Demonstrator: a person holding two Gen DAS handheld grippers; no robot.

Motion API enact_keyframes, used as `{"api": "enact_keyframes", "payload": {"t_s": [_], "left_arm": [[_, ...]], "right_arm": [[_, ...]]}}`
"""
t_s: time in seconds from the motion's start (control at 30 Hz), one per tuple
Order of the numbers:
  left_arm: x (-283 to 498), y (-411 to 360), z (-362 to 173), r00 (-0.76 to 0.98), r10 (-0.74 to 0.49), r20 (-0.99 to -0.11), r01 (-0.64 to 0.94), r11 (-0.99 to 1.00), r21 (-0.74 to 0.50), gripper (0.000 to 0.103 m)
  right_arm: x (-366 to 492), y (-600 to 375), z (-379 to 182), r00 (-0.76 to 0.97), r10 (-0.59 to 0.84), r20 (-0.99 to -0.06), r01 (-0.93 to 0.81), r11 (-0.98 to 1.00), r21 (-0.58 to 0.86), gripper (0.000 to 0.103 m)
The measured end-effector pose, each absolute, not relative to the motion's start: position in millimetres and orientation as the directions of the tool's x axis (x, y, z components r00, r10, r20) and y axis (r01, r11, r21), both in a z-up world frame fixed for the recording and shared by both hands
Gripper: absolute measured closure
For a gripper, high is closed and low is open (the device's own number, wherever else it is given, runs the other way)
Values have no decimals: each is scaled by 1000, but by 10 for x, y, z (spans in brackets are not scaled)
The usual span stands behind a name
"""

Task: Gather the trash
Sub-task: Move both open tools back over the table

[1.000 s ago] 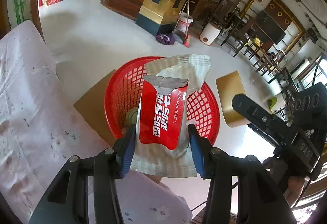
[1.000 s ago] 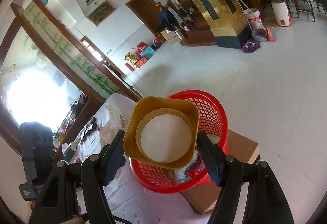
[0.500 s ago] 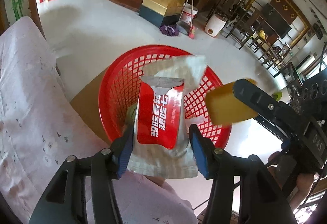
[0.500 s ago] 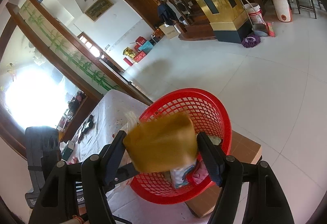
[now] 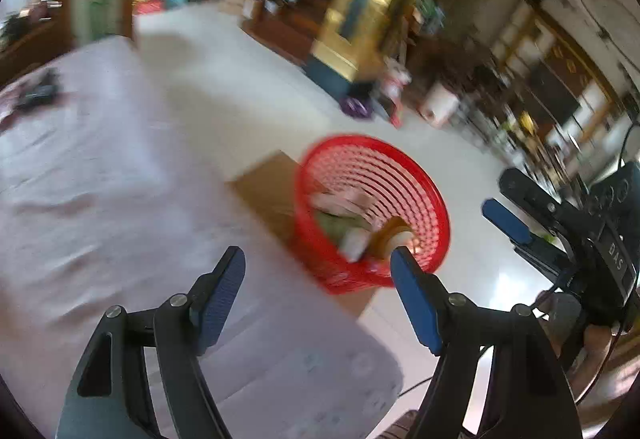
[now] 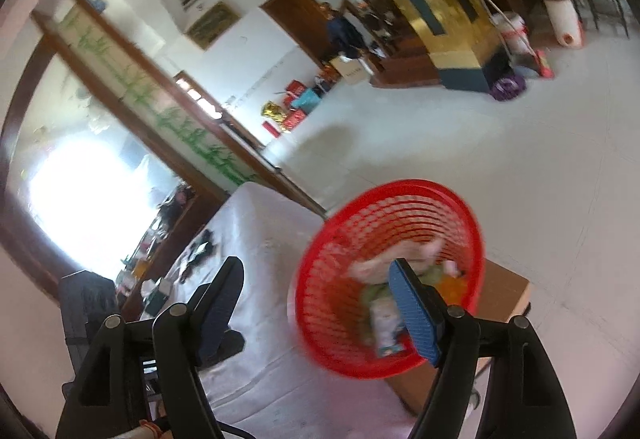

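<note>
Both grippers are standing with their jaws apart and nothing between them, and both have just been opening. Seen from the left wrist, the left gripper (image 5: 316, 271) is hanging over the white tablecloth (image 5: 100, 175), its blue pads (image 5: 219, 297) spread wide; its right pad is overlapping the near rim of the red basket (image 5: 438, 211) in the picture, though whether it is touching I cannot tell. Off to the right of that view, the right gripper (image 5: 506, 221) is showing as a black frame with one blue pad, held by a hand (image 5: 596, 339) low at the edge.

From the right wrist, the right gripper (image 6: 316, 281) is likewise gaping empty, one finger over the cloth-covered table (image 6: 256, 239) and the other in front of the basket (image 6: 320, 263).

The trash is lying inside the basket: a yellow cup (image 5: 390, 237) with a pale inside near the front wall, a whitish wrapper (image 5: 340, 199) towards the back, and greenish scraps between them (all blurred, so details are hard to make out). In the right wrist view a pale packet (image 6: 384, 323) and an orange-yellow piece (image 6: 454, 285) are also sitting at the bottom.

The basket is resting on a brown cardboard box (image 6: 504, 291) just beside the table's edge, on a pale tiled floor (image 6: 520, 159).
</note>
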State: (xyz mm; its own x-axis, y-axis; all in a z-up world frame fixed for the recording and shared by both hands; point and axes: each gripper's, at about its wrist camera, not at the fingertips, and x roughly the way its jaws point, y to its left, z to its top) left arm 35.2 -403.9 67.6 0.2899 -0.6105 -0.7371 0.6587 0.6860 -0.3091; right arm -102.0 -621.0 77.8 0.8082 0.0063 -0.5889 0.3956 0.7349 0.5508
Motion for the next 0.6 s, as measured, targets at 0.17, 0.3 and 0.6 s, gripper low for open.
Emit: {"api": "enact_keyframes", "payload": {"t_s": [0.17, 0.3, 0.6], "left_arm": [[246, -3106, 915, 463, -558, -689, 543, 793, -277, 26], [206, -2327, 1078, 582, -477, -659, 429, 868, -250, 26], [198, -848, 1089, 707, -345, -618, 216, 937, -276, 25]], "right_arm": [[-860, -5588, 1066, 829, 85, -553, 272, 803, 531, 22], [-663, -5015, 1196, 823, 157, -546, 171, 848, 502, 21], [-162, -3950, 1214, 774, 270, -573, 18, 895, 445, 19]]}}
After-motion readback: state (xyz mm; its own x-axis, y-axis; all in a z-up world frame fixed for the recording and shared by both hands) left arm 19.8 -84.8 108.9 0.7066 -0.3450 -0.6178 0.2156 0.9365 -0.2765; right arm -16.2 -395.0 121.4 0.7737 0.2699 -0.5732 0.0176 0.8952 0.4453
